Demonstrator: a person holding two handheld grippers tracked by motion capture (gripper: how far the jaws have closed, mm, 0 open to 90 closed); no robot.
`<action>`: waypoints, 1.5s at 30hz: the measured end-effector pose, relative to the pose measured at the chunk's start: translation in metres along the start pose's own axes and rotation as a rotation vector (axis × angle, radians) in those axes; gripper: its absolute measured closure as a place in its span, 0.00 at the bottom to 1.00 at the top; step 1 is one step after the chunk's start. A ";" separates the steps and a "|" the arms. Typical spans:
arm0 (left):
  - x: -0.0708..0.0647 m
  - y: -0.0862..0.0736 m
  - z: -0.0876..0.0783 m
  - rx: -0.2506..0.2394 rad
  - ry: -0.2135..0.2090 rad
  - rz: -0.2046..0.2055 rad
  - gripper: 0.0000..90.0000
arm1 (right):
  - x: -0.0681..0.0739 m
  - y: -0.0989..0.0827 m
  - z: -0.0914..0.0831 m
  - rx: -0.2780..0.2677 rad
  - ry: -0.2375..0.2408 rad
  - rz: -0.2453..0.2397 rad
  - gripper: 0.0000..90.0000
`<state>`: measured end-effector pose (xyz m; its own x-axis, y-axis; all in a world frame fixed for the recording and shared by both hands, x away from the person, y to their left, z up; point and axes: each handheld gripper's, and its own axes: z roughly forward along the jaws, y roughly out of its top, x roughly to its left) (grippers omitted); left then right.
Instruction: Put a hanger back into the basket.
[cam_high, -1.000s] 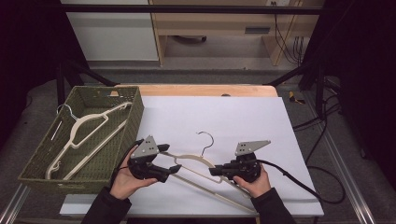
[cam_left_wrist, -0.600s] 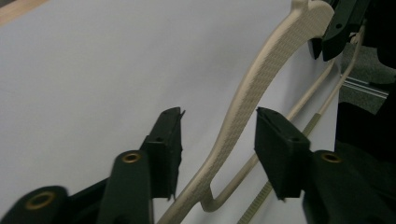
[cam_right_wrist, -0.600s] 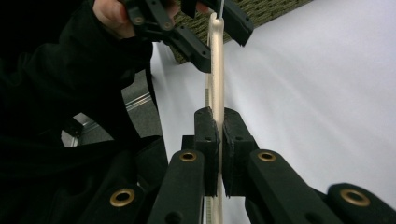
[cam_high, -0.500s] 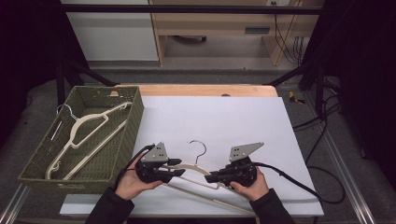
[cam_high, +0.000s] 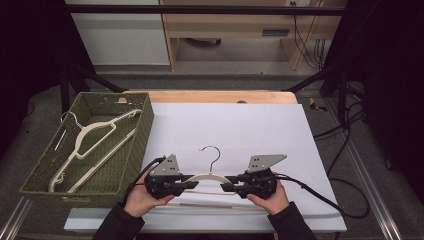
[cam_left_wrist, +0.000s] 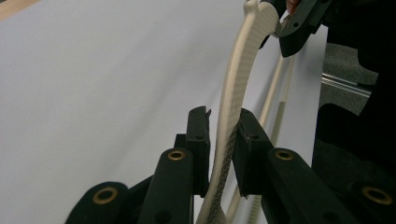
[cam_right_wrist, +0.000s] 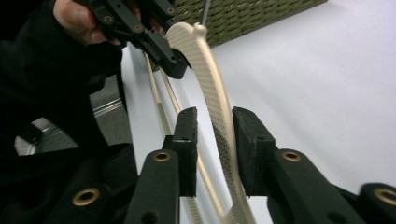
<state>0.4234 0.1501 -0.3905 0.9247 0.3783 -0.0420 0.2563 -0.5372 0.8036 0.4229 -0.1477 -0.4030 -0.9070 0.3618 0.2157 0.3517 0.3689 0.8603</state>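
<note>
Holding the cream hanger (cam_high: 209, 177) by both shoulders just above the white tabletop (cam_high: 240, 125), your left hand-held gripper (cam_high: 192, 184) has just been closing and now pinches it, while the right hand-held gripper (cam_high: 226, 187) has been opening — jaws apart around its arm. Next, I'd judge: carry it left-handed to the green basket (cam_high: 135, 150), beside its twin.

A cream hanger (cam_high: 210, 178) with a fine dotted texture and a silver hook sits low in the frame, between 2 black grippers, left (cam_high: 194, 184) and right (cam_high: 225, 186). The sheet (cam_high: 240, 125) under them is white; at left, an olive-green woven basket (cam_high: 137, 135).
</note>
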 end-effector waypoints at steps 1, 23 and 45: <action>0.000 0.000 0.000 -0.004 0.008 -0.006 0.86 | 0.000 0.000 0.000 -0.007 -0.010 -0.002 0.76; 0.005 0.002 -0.024 -0.126 0.275 -0.155 0.87 | -0.006 0.000 -0.043 -0.206 -0.279 -0.017 0.19; -0.002 0.028 -0.082 -0.303 0.331 -0.182 0.88 | -0.025 -0.016 -0.077 -0.254 -0.437 0.086 0.04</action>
<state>0.4056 0.1959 -0.3198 0.7204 0.6921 -0.0462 0.2666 -0.2148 0.9396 0.4224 -0.2288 -0.3866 -0.6766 0.7258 0.1238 0.3037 0.1219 0.9449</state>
